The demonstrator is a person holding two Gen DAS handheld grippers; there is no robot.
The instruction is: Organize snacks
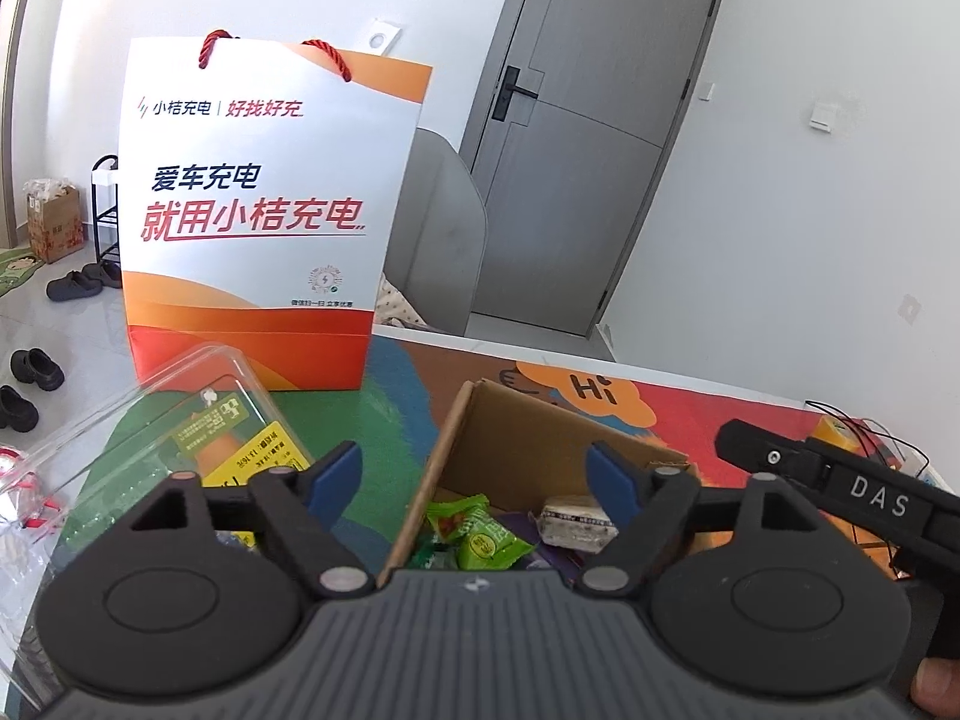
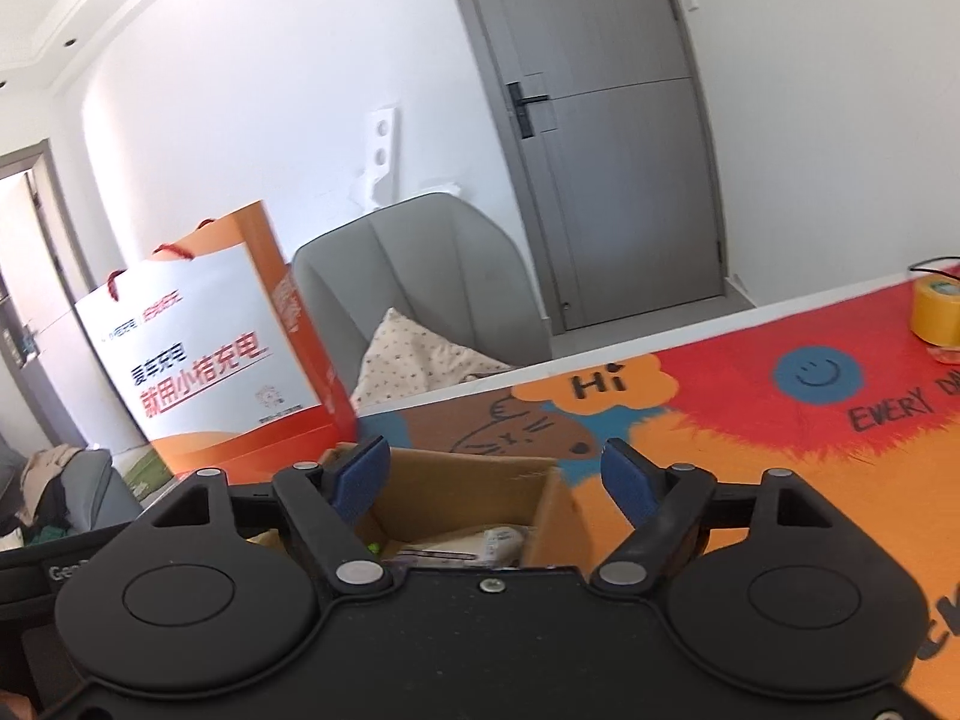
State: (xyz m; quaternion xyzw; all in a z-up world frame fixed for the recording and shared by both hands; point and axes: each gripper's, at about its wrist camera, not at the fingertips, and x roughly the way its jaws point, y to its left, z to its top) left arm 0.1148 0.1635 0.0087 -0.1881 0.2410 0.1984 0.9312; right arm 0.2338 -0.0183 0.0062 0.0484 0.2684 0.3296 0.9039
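The left gripper (image 1: 474, 474) hangs over an open brown cardboard box (image 1: 480, 438) on the tabletop (image 2: 750, 420), which is covered by a bright red and orange printed mat. Its blue-padded jaws stand wide apart with nothing between them. Inside the box lie green-wrapped snacks (image 1: 480, 540) and a white wrapped bar (image 1: 576, 519). Just left of the box sits a clear plastic clamshell container (image 1: 198, 420) with yellow and green labels. Behind both stands a white and orange paper gift bag (image 1: 264, 210) with red rope handles. The right gripper (image 2: 498, 474) also hovers above the box, jaws spread and empty. A yellow tape roll (image 2: 936, 309) rests at the tabletop's far right.
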